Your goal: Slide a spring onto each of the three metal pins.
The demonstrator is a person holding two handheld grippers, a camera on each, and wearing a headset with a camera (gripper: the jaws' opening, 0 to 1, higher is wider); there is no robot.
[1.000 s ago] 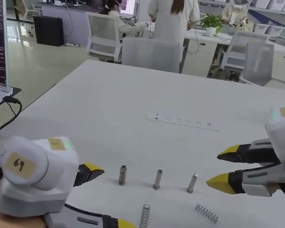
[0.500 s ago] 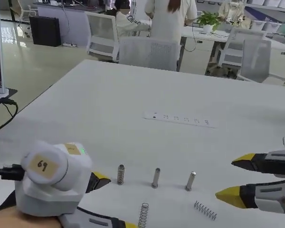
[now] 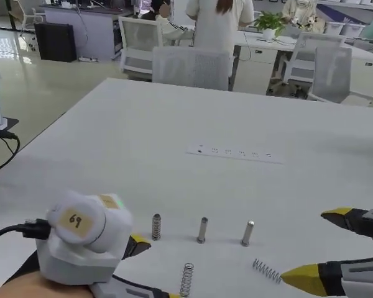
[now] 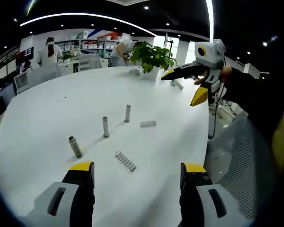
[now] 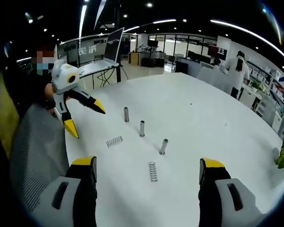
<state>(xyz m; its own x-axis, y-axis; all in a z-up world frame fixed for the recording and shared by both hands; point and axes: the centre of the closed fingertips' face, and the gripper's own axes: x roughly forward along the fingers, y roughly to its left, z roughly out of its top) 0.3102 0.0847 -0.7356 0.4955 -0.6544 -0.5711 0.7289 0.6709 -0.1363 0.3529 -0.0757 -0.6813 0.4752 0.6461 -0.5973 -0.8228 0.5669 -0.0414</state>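
Your left gripper (image 4: 137, 167) and right gripper (image 5: 147, 162) are spread wide and empty, so pinch a loose spring (image 3: 186, 279) softly by its end.

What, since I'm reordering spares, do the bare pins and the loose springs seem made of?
Bare pins: probably metal, smooth grey-silver with a soft sheen and brighter tops. Loose springs: thin coiled wire, likely steel, silvery grey; the open coils show. Looks alone cannot confirm either.

An open-plan office: beyond the white counter (image 3: 174, 136) stand mesh chairs (image 3: 193, 68), desks (image 3: 81, 28) and a potted plant (image 3: 270, 23).
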